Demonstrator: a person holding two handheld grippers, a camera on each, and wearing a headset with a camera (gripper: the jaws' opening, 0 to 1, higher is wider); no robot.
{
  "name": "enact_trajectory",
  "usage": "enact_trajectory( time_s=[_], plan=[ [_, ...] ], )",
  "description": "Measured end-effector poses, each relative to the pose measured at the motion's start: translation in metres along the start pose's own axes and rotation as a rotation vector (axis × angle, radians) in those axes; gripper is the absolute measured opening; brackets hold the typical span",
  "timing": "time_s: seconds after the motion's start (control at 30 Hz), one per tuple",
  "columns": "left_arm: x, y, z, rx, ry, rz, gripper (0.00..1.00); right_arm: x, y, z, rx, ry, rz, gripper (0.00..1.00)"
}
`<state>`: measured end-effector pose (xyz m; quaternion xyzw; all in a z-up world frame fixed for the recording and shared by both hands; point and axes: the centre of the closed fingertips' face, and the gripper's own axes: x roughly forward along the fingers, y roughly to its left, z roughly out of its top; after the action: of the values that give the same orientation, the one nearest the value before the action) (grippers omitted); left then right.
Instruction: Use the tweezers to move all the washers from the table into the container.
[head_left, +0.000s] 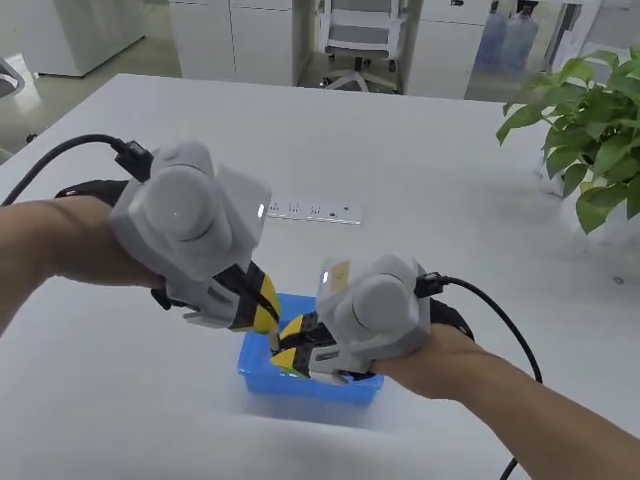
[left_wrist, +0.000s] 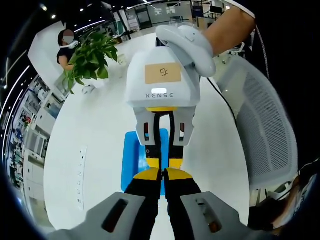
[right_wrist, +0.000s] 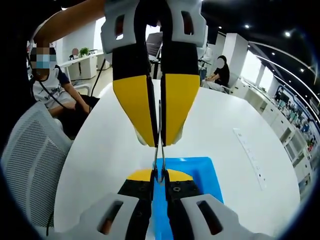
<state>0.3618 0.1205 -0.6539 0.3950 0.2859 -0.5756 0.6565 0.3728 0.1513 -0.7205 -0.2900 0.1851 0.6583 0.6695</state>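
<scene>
Meeting tip to tip over the container (head_left: 300, 386) in head view: left gripper (head_left: 266, 316), right gripper (head_left: 290, 347). Right gripper view adds tweezers (right_wrist: 159, 150), pinched by both closed jaw pairs.

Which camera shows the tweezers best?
The right gripper view: the tweezers run as a thin strip between the shut jaws of the left gripper and right gripper, above the blue container. In the other two views I cannot make them out between the grippers.
</scene>
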Motion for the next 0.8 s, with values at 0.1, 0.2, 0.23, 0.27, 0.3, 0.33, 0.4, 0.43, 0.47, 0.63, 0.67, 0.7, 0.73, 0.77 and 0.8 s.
enact_trajectory(
  time_s=[0.1,0.2,0.23,0.27,0.3,0.33,0.4,0.43,0.47,0.63,0.67,0.7,0.73,0.77,0.8],
  plan=[
    [0.004,0.005,-0.003,-0.004,0.002,-0.002,0.06,0.003,-0.004,-0.003,0.007,0.000,0.001,0.10],
    [0.008,0.008,-0.006,-0.003,0.006,-0.008,0.06,0.006,-0.007,-0.007,0.016,0.002,0.004,0.10],
    [0.009,0.009,-0.007,-0.003,0.006,-0.011,0.06,0.006,-0.008,-0.008,0.019,0.002,0.005,0.10],
    [0.011,0.010,-0.008,-0.002,0.007,-0.015,0.06,0.008,-0.009,-0.009,0.024,0.002,0.005,0.10],
    [0.012,0.011,-0.009,-0.001,0.008,-0.017,0.06,0.008,-0.010,-0.010,0.027,0.003,0.005,0.10],
    [0.014,0.013,-0.010,-0.002,0.008,-0.022,0.06,0.009,-0.010,-0.011,0.030,0.004,0.006,0.10],
    [0.016,0.014,-0.012,-0.001,0.010,-0.027,0.06,0.011,-0.012,-0.014,0.040,0.005,0.009,0.10],
    [0.017,0.015,-0.013,-0.001,0.012,-0.029,0.06,0.012,-0.013,-0.016,0.044,0.007,0.009,0.10],
    [0.019,0.017,-0.015,-0.001,0.013,-0.034,0.06,0.013,-0.013,-0.017,0.046,0.008,0.009,0.10],
    [0.028,0.020,-0.020,-0.001,0.019,-0.055,0.06,0.019,-0.015,-0.025,0.068,0.017,0.015,0.10],
    [0.030,0.021,-0.021,-0.001,0.020,-0.058,0.06,0.020,-0.016,-0.026,0.070,0.018,0.014,0.10],
    [0.032,0.022,-0.021,-0.001,0.021,-0.062,0.06,0.021,-0.016,-0.027,0.075,0.020,0.014,0.10],
    [0.033,0.022,-0.022,-0.002,0.023,-0.065,0.06,0.022,-0.017,-0.029,0.083,0.021,0.017,0.10],
    [0.035,0.023,-0.023,-0.002,0.025,-0.068,0.06,0.023,-0.017,-0.030,0.085,0.022,0.018,0.10],
    [0.036,0.023,-0.024,-0.003,0.026,-0.071,0.06,0.024,-0.018,-0.032,0.092,0.024,0.019,0.10]
  ],
)
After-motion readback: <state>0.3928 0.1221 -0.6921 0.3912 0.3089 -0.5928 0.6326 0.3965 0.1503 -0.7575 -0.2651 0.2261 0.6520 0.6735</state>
